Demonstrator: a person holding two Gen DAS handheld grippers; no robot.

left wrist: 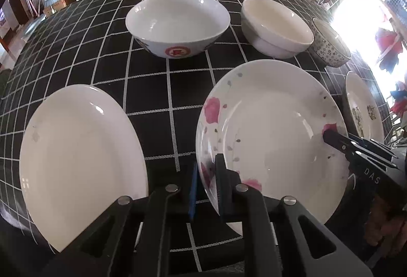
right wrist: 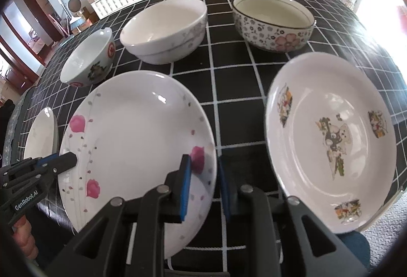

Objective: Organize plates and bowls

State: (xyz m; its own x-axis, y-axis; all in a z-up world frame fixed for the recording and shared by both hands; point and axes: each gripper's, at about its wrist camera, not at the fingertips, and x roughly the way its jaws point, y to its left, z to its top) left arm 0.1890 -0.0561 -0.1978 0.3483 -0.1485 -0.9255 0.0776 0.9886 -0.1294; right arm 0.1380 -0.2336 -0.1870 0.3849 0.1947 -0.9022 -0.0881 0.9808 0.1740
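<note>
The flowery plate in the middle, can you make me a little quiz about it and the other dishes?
1. True or false: the pink-flower plate has food on it.
2. How many bowls stand beyond it?
3. Which gripper has the plate's rim between its fingers? A) only the left one B) only the right one C) both
Key: 1 false. 2 three: red-mark bowl, plain white bowl, blue-flowered bowl. 3 C: left gripper and right gripper.
</note>
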